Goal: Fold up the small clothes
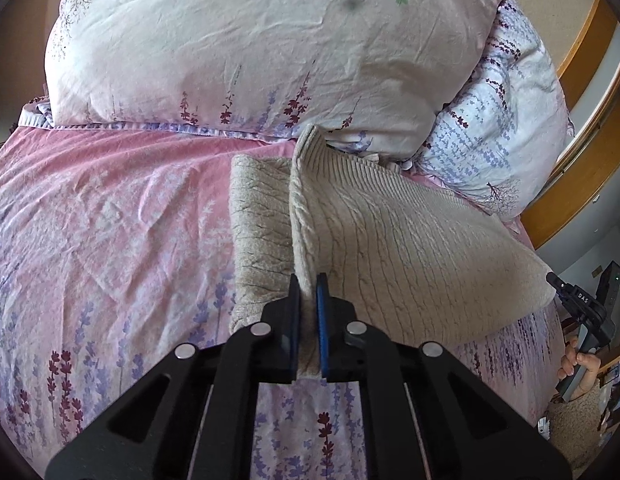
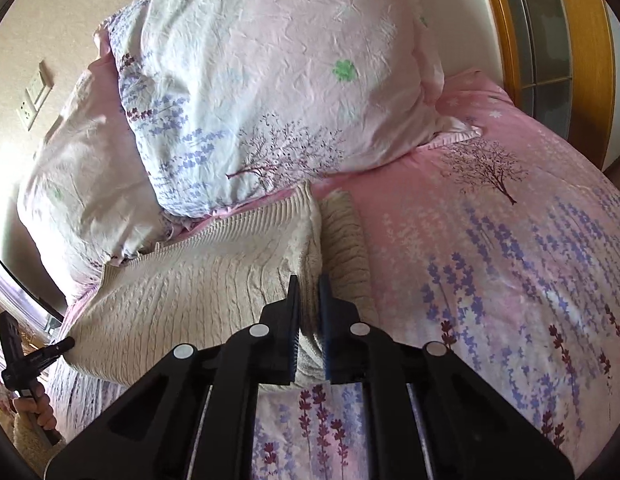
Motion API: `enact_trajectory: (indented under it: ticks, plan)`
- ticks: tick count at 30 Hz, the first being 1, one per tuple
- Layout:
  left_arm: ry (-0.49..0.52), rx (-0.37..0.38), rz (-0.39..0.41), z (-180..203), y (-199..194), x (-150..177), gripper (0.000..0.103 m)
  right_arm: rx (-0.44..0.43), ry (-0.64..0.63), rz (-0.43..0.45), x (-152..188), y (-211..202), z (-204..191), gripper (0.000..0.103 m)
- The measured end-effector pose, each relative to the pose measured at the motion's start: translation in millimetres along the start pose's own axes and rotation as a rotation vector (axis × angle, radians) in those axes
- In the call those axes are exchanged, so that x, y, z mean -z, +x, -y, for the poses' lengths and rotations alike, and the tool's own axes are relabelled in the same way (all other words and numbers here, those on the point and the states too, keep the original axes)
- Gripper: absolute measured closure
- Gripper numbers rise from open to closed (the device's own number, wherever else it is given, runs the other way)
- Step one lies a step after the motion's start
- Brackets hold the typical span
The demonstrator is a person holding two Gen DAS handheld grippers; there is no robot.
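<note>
A cream cable-knit sweater (image 1: 390, 248) lies on the pink floral bedspread (image 1: 109, 220), lifted and stretched between the two grippers. My left gripper (image 1: 308, 280) is shut on its near edge, with a folded part (image 1: 257, 232) lying flat to the left. The right gripper (image 1: 554, 280) shows at the far right, pinching the other corner. In the right wrist view my right gripper (image 2: 308, 280) is shut on the sweater (image 2: 189, 292), and the left gripper (image 2: 67, 342) pinches the far-left corner.
Two large floral pillows (image 1: 249, 48) (image 2: 269, 92) stand behind the sweater against the wall. A wooden door frame (image 2: 506, 24) is at the right of the bed. Wall switches (image 2: 35, 92) are at the left. The person's hands hold the gripper handles.
</note>
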State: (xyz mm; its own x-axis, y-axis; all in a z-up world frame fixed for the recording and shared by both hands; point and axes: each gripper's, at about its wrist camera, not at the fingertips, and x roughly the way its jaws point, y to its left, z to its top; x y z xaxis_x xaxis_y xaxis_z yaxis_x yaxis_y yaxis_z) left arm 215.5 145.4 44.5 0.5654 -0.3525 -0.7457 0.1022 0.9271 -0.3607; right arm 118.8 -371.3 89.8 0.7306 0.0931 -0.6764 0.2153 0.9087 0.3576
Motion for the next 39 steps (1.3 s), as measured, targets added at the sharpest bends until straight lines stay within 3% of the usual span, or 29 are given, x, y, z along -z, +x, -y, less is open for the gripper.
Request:
enact_trajectory:
  ticks: [5, 12, 17, 20, 22, 27, 32, 34, 37, 39]
  plan:
    - [-0.031, -0.033, -0.054, -12.8, 21.9, 5.7, 0.096, 0.067, 0.08, -0.108, 14.6, 29.0, 19.0, 0.094]
    - [0.035, -0.099, -0.03, -1.3, 16.3, 4.5, 0.089, 0.112, 0.067, -0.123, 14.8, 28.0, 12.4, 0.092]
    - [0.046, -0.189, 0.107, 3.9, -13.1, -4.7, 0.082, 0.136, 0.029, -0.023, 7.4, 8.3, 1.1, 0.076]
    - [0.056, -0.149, 0.146, 21.6, -18.8, -8.5, 0.079, 0.091, -0.057, 0.035, 0.9, 0.5, -24.6, 0.056]
    - [0.094, -0.129, 0.125, 42.5, -12.0, -7.0, 0.074, 0.072, -0.127, 0.027, 0.6, 4.9, -45.4, 0.047]
    - [0.165, -0.139, 0.049, 77.4, 25.9, 0.3, 0.07, 0.037, -0.22, -0.039, 4.9, 28.8, -78.0, 0.047]
    - [0.149, -0.185, -0.005, 72.5, 49.3, 4.9, 0.069, 0.059, -0.214, -0.094, 9.5, 49.6, -79.4, 0.047]
    - [0.147, -0.199, -0.001, 70.7, 51.7, 7.0, 0.062, 0.086, -0.206, -0.124, 12.5, 58.6, -74.8, 0.047]
    - [0.143, -0.197, -0.001, 68.3, 54.4, 8.6, 0.061, 0.138, -0.19, -0.192, 21.7, 76.0, -65.3, 0.04]
    - [0.14, -0.196, 0.0, 68.0, 55.7, 9.4, 0.06, 0.144, -0.203, -0.179, 23.9, 75.4, -66.4, 0.039]
